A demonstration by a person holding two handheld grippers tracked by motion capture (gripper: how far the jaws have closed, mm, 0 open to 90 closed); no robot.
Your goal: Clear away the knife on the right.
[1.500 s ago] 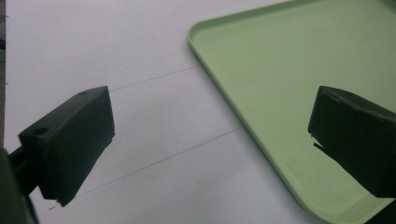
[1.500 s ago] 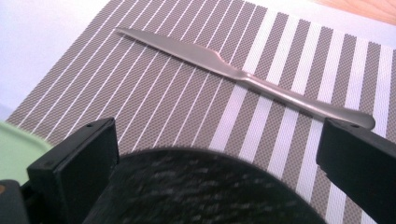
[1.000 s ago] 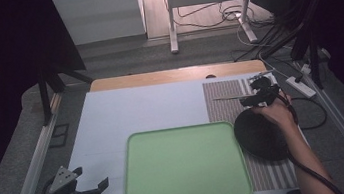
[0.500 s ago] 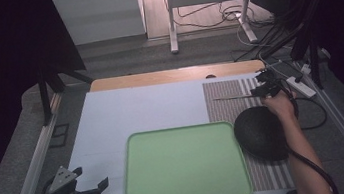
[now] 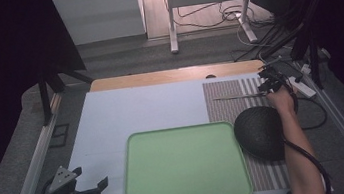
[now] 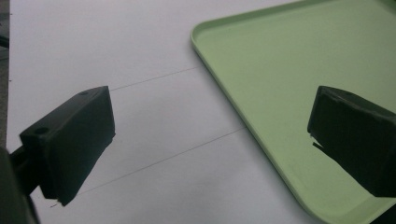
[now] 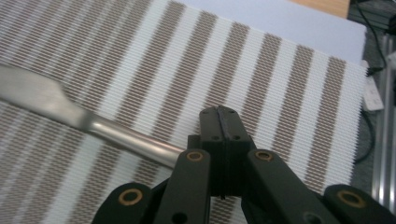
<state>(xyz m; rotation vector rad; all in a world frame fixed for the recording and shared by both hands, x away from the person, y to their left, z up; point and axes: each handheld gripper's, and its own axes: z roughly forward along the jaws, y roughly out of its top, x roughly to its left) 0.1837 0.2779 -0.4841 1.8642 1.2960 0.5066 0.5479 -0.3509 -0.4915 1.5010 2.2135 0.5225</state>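
Black left claw [image 5: 90, 176]: at 7 o'clock on the table [image 5: 136, 107], jaws wide apart, nothing between them, aimed at the near left corner of the tray.
Green tray [image 5: 179, 129]: centre front, flat on the white sheet, nothing in it.
Dark round bowl [image 5: 260, 130]: at 4 o'clock, touching the tray's right rim and resting on the striped mat [image 5: 219, 90]; I cannot tell whether it stands open or lies upside down, nor what it holds.
Knife [image 7: 46, 100]: at 2 o'clock, flat on the mat, blade toward 9 o'clock, handle end toward the right claw.
Right claw [image 7: 224, 112]: at 2 o'clock, jaws just closed and now together; the visible pads meet with nothing between them, while the knife handle runs in under the left link, so a pinch on it is not confirmed.
Step in hand: likely picking up the knife.
Doing it well: take the handle squarely between the pads, not beside them; lift the handle end first, keep the blade level, and pass clear of the bowl toward the tray.
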